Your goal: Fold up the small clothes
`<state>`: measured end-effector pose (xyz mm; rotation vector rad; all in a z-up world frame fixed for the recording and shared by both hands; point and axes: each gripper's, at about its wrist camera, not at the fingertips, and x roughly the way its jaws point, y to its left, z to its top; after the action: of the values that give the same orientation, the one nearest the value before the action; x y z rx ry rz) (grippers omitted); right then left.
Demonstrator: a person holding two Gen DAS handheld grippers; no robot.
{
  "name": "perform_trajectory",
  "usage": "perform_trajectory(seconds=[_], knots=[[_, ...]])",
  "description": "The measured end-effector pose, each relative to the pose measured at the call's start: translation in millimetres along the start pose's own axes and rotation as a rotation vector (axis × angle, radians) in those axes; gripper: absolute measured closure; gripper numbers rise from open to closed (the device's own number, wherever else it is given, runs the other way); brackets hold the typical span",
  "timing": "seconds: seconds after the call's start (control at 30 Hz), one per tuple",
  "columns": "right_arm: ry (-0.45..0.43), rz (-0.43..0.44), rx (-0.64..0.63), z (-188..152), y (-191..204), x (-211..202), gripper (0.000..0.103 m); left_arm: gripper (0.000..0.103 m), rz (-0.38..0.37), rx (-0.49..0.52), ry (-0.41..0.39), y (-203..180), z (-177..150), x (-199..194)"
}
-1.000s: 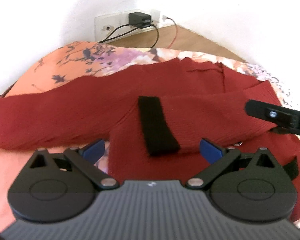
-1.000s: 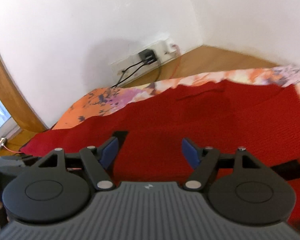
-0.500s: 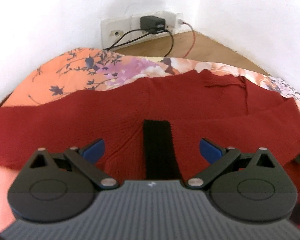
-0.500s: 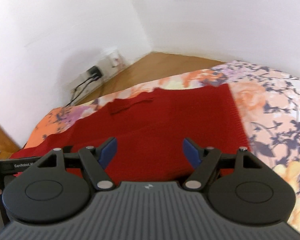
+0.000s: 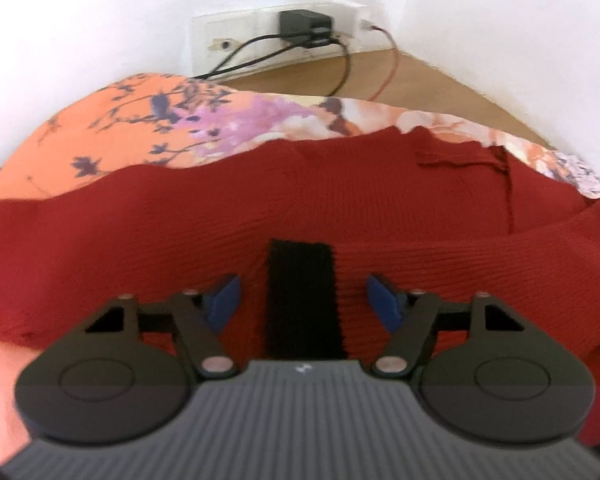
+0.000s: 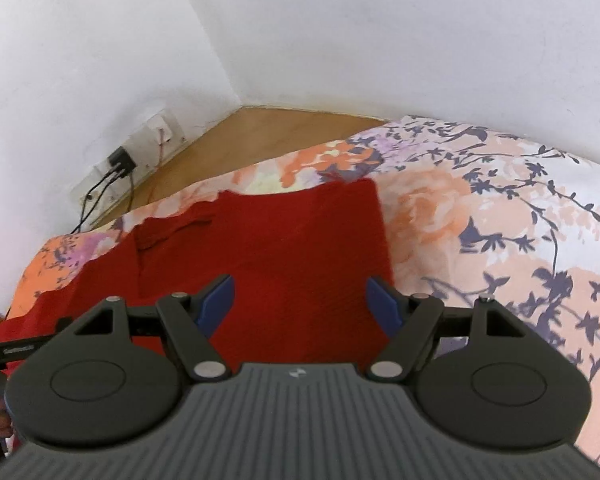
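The black band (image 5: 303,300) on the red sweater (image 5: 180,232) runs down behind the left tongs' (image 5: 302,300) body; the sweater's left end is cut off by the frame edge.

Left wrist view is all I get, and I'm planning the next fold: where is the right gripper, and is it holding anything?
Observer: The right gripper is open and holds nothing. It is over the red sweater, close to that garment's right-hand edge.
Operator: Is that edge flat or bunched?
Observer: It runs fairly straight and lies flat on the floral sheet.
Operator: Anything lying beyond the edge?
Observer: Only the sheet's flower print shows there, up to the white wall.
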<state>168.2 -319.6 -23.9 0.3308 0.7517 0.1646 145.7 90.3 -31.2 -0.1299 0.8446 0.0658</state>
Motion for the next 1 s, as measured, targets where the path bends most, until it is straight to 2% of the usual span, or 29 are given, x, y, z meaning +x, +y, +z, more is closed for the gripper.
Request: perform_trajectory(seconds=[0.03,0.07,0.13,0.23,0.3,0.4,0.47,0.53,0.57,0.6,0.77,0.9,0.97,1.0], knots=[[-0.001,-0.004,0.003,1.9,-3.1,3.6,0.024,0.045,-0.010,0.014,-0.010,-3.6,-0.5,0.3],[-0.005,-0.012,0.007,4.3,-6.0,6.8,0.024,0.047,-0.015,0.028,-0.017,-7.2,-1.1,0.1],[-0.011,-0.025,0.016,9.9,-11.2,13.5,0.024,0.065,-0.036,0.041,-0.016,-12.1,-2.1,1.8],[-0.005,-0.027,0.009,17.3,-14.6,26.4,0.024,0.078,-0.049,0.030,-0.027,-14.8,-2.7,1.7],[0.008,-0.033,-0.014,20.5,-13.6,35.7,0.024,0.082,-0.069,0.022,-0.037,-15.6,-1.9,0.5],[0.016,-0.063,-0.056,20.4,-9.3,47.5,0.025,0.084,-0.067,0.033,-0.054,-18.0,-0.9,-2.0],[0.017,-0.074,-0.078,18.1,-7.7,53.1,0.031,0.085,-0.071,0.031,-0.072,-18.2,0.0,-4.6],[0.009,-0.084,-0.093,15.7,-7.6,55.4,0.063,0.085,-0.070,0.029,-0.098,-18.5,2.4,-8.4],[-0.002,-0.077,-0.097,15.0,-9.0,54.2,0.070,0.085,-0.069,0.029,-0.111,-18.8,4.0,-10.3],[-0.020,-0.067,-0.088,15.1,-10.5,51.2,0.085,0.085,-0.069,0.029,-0.130,-19.3,6.6,-12.8],[-0.123,-0.077,-0.069,15.8,-15.6,33.1,0.088,0.085,-0.089,0.038,-0.207,-26.4,23.2,-15.1],[-0.157,-0.105,-0.043,14.5,-20.8,38.5,0.088,0.084,-0.049,0.049,-0.180,-32.6,32.0,14.2],[-0.140,-0.121,-0.039,13.3,-21.9,47.4,0.088,0.078,-0.020,0.044,-0.148,-33.4,33.4,30.8],[-0.132,-0.133,-0.040,12.4,-22.2,51.4,0.088,0.070,-0.004,0.042,-0.135,-33.3,33.4,36.6]])
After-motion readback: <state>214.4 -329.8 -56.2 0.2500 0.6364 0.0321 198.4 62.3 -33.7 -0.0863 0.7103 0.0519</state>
